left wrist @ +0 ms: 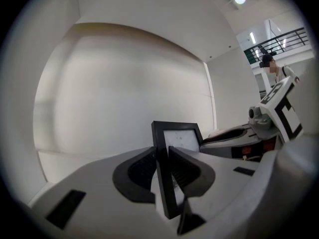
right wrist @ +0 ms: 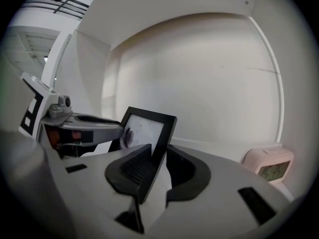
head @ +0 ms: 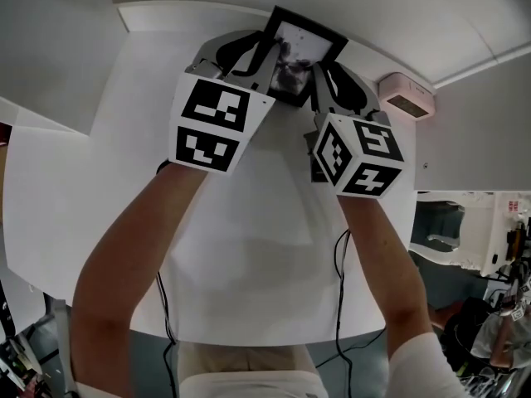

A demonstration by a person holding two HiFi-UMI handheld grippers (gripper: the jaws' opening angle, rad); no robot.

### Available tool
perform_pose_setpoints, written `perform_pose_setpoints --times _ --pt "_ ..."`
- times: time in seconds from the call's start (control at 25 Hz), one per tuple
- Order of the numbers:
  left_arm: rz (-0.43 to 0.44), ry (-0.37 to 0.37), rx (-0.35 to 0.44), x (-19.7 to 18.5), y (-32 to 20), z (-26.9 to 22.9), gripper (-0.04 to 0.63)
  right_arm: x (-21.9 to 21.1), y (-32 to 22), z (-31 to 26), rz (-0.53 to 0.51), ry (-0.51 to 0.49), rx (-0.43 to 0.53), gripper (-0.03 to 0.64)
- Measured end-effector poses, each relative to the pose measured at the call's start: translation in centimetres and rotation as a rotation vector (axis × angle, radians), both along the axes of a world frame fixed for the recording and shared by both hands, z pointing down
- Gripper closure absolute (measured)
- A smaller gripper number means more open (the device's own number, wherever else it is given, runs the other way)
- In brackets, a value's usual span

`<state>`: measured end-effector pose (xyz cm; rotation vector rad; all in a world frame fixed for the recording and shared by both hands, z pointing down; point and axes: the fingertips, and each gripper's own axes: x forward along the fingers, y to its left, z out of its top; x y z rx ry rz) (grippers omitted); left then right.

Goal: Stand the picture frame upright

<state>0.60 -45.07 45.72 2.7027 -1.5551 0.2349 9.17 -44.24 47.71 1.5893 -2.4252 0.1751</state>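
L tool point(left wrist: 162, 157), R tool point(right wrist: 157, 158) on frame point(head: 296, 53)

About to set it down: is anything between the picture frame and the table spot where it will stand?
Nothing visible does. The left gripper and right gripper clamp the picture frame by its side edges, and the table around it shows bare. The pink clock sits off to the right by the wall, apart from the frame.
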Motion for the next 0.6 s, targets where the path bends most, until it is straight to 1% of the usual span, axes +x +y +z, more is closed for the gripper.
perform_pose_setpoints --times 0.16,0.24,0.36,0.52,0.6 --pt "0.026 -0.034 0.039 0.6 -1.5 -0.2 0.509 0.5 -1.7 0.0 0.02 0.012 0.036 0.52" --pt "0.009 -0.036 0.055 0.3 -2.3 -0.2 0.509 0.2 -2.5 0.0 0.022 0.018 0.046 0.52" --pt "-0.02 -0.018 0.066 -0.4 -3.5 -0.3 0.509 -0.5 -3.6 -0.4 0.015 0.043 0.078 0.52" --pt "-0.023 -0.033 0.08 -0.5 -4.8 -0.2 0.509 -0.6 -4.9 -0.8 0.017 0.072 0.102 0.529" --pt "-0.027 -0.027 0.091 -0.6 -5.2 -0.3 0.509 -0.7 -5.5 -0.8 0.016 0.088 0.107 0.529"
